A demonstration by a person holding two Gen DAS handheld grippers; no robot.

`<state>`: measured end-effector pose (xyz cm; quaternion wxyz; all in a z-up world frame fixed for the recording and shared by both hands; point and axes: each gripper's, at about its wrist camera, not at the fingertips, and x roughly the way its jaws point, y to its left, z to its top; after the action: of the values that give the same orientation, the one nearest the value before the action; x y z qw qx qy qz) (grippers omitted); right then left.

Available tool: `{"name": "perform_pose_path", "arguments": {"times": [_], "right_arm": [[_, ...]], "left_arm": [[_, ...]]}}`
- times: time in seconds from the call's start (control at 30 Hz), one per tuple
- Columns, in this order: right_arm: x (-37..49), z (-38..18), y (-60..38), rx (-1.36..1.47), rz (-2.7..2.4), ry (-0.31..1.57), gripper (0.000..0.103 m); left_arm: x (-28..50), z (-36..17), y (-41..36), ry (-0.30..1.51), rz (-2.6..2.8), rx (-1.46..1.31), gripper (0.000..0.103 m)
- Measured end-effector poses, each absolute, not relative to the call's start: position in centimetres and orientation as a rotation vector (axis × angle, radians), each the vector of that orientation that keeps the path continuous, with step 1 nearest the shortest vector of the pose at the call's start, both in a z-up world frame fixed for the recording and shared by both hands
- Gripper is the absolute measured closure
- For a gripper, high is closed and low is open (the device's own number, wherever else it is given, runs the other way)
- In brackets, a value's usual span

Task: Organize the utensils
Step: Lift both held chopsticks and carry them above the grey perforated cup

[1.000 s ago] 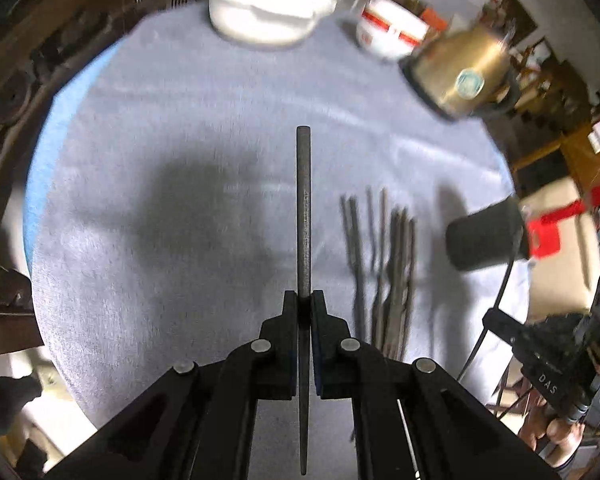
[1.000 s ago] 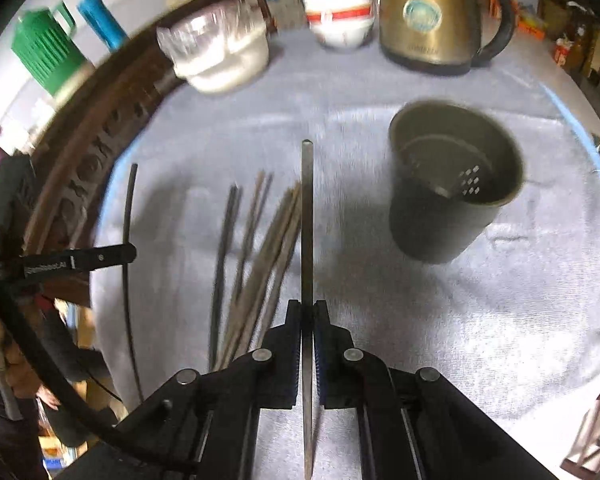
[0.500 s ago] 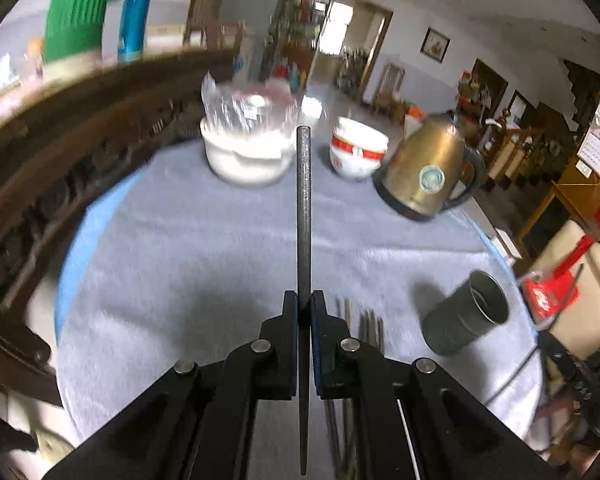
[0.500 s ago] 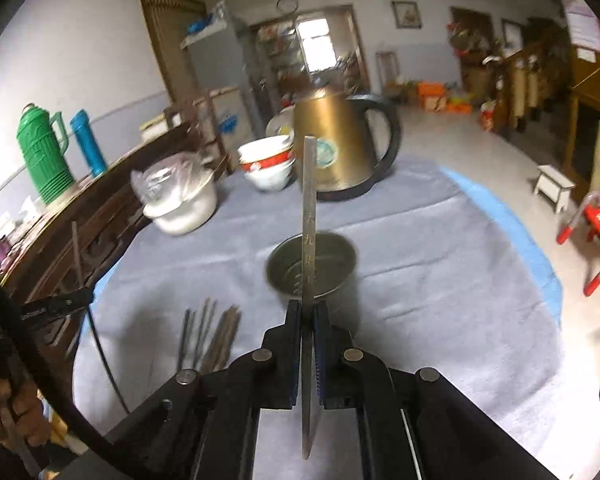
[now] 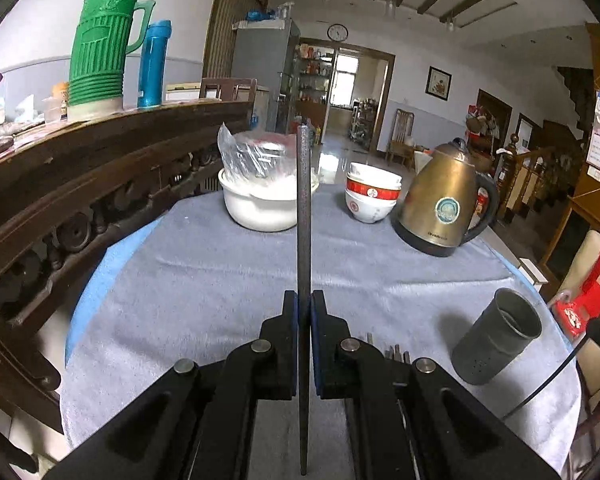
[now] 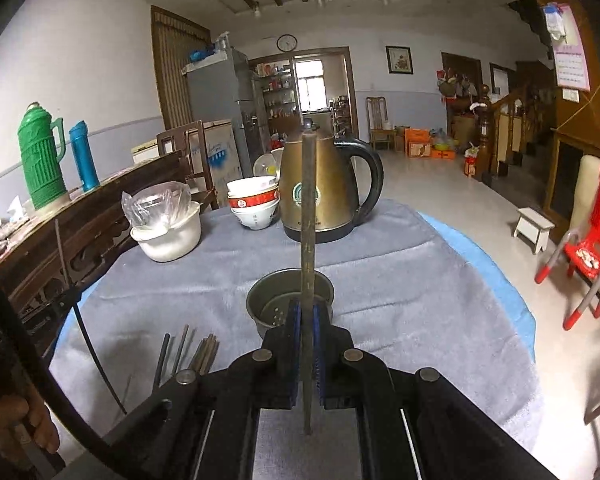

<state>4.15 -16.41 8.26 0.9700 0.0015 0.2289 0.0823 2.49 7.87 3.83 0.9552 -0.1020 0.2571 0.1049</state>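
Observation:
My left gripper is shut on a dark grey chopstick that sticks straight out ahead, above the grey cloth. My right gripper is shut on a brownish chopstick, held just in front of and above the dark metal holder cup. In the left wrist view that cup stands to the lower right. Several loose chopsticks lie on the cloth left of the cup; only their tips show behind my left fingers.
At the table's far side stand a white pot with a plastic bag, stacked bowls and a brass kettle. A carved wooden sideboard with a green thermos runs along the left. A hand shows lower left.
Both grippers have tilted up from facing the tabletop toward the room, each still holding its chopstick. The loose chopsticks and the cup have slid down in both views.

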Motion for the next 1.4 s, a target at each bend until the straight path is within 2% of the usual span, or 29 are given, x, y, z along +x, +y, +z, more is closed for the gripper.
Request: {"name": "perform_pose_path", "arguments": {"times": [0.77,1.4], "right_arm": [[0.7,8.1,-16.7,-0.01,0.169,0.467,0.097],[-0.7,10.2,-17.8,0.052,0.172,0.413,0.097]], "left_arm": [[-4.3,5.1,8.2,0.505,0.146,-0.257,0.096],[-3.7,8.2,8.9,0.505,0.119,-0.356,0.097]]}}
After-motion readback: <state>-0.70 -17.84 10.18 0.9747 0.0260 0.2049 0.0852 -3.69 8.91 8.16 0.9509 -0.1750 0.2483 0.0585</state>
